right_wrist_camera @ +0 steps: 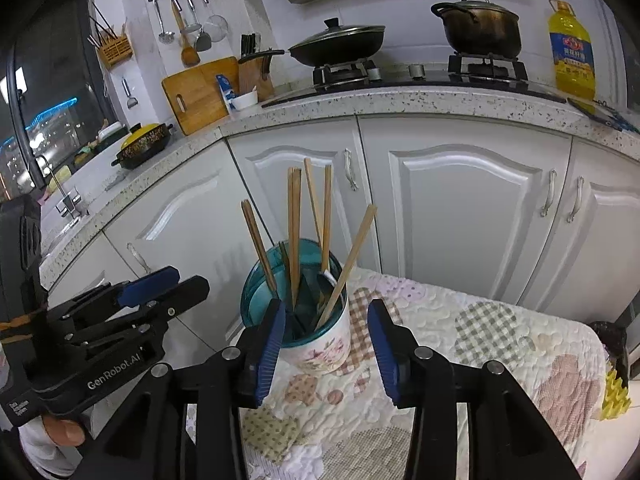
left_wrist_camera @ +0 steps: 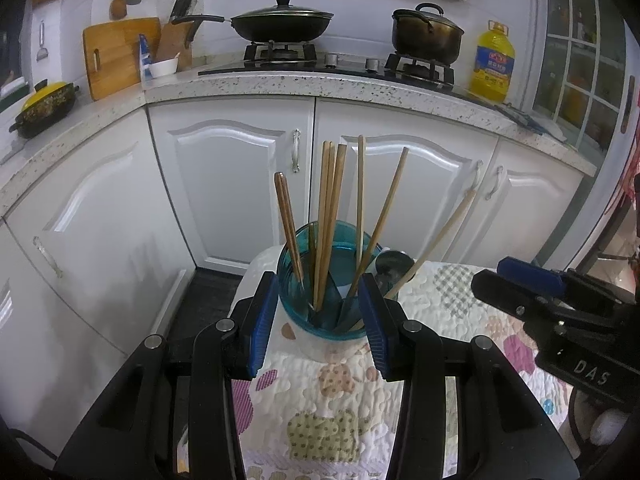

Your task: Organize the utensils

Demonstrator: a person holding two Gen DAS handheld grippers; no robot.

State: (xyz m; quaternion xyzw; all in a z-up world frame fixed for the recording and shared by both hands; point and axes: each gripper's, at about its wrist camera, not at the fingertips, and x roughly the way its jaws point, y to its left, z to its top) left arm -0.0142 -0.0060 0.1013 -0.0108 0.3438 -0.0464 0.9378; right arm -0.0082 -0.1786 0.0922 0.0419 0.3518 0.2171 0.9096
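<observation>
A teal glass jar [left_wrist_camera: 325,280] stands at the far edge of a quilted cloth and holds several wooden chopsticks [left_wrist_camera: 329,216]. Behind it to the right a floral white cup [right_wrist_camera: 325,340] holds more utensils, with a long wooden handle [left_wrist_camera: 436,246] leaning right. My left gripper [left_wrist_camera: 318,326] is open, its blue pads either side of the jar without touching it. My right gripper [right_wrist_camera: 326,344] is open and empty, in front of the cup and the jar [right_wrist_camera: 262,300]. The chopsticks [right_wrist_camera: 296,236] show in both views.
The quilted patchwork cloth [left_wrist_camera: 332,400] covers a small table, seen also in the right wrist view [right_wrist_camera: 480,344]. White cabinets [left_wrist_camera: 240,184] and a speckled counter [left_wrist_camera: 320,88] with a wok [left_wrist_camera: 280,26], a pot [left_wrist_camera: 426,36] and an oil bottle [left_wrist_camera: 492,64] stand behind.
</observation>
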